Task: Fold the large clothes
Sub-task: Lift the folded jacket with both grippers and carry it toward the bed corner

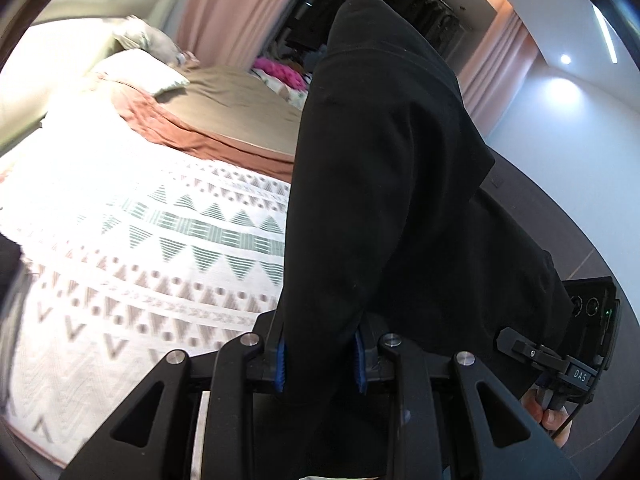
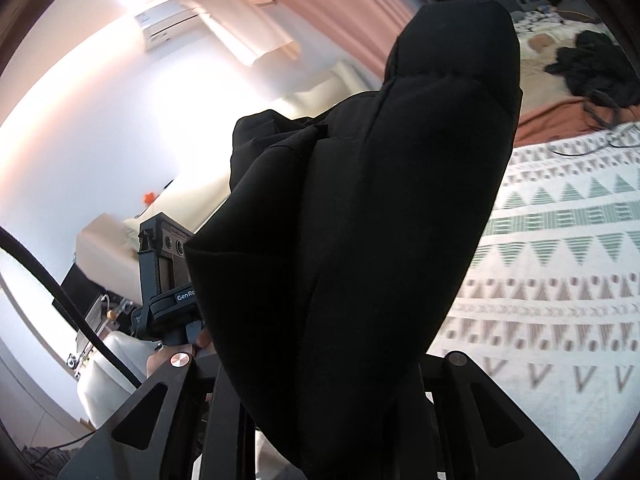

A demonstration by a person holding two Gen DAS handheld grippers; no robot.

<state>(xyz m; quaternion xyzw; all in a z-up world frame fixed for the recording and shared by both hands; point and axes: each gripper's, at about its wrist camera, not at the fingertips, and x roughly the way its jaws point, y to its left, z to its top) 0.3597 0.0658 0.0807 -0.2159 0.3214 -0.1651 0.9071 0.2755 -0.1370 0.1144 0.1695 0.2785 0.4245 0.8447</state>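
Both sets of jaws are clamped on the black garment (image 1: 380,184): left gripper (image 1: 320,364) with its blue pads (image 1: 280,364) pinching a fold, right gripper (image 2: 320,420) buried under bunched cloth. Garment's up in the air above the bed (image 1: 160,240), draped over both tools. Honestly the risk is a thin pinch slipping out, or it landing on the bed all crumpled since the layers are bunched.

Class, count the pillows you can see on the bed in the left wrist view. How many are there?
2. A white pillow lies at the head of the bed, and a patterned pillow sits just behind it, against the headboard. The held black garment may hide more.
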